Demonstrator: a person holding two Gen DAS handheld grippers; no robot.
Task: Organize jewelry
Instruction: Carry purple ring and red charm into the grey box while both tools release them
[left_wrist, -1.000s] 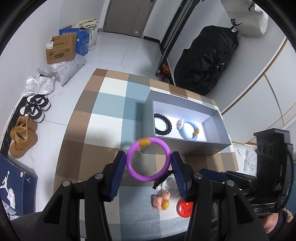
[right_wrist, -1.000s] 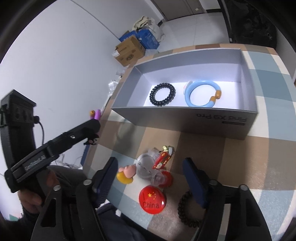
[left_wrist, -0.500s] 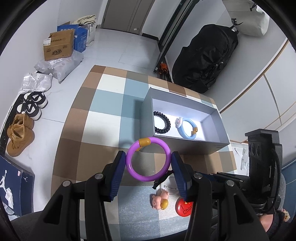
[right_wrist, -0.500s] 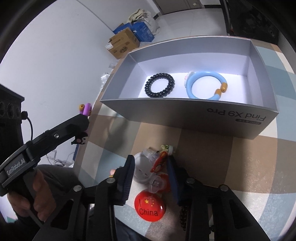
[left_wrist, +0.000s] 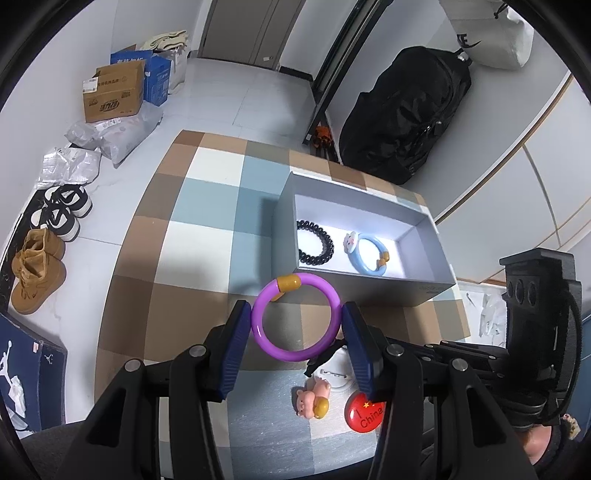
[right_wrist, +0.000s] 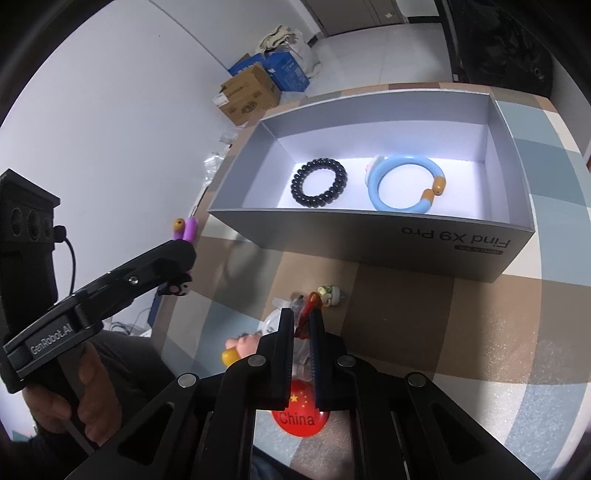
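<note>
The left wrist view looks down from high over the checkered surface (left_wrist: 207, 236); the right wrist view sits low and close. Both share the grey box (left_wrist: 428, 236) (right_wrist: 369, 236).

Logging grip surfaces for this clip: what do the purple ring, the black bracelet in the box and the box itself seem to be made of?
Purple ring bracelet, clamped in the left tool: likely smooth glossy plastic, given its highlights. Black beaded bracelet: shiny rounded beads, material unclear. Open grey box: matte printed cardboard, judging by its thin straight walls.
</note>
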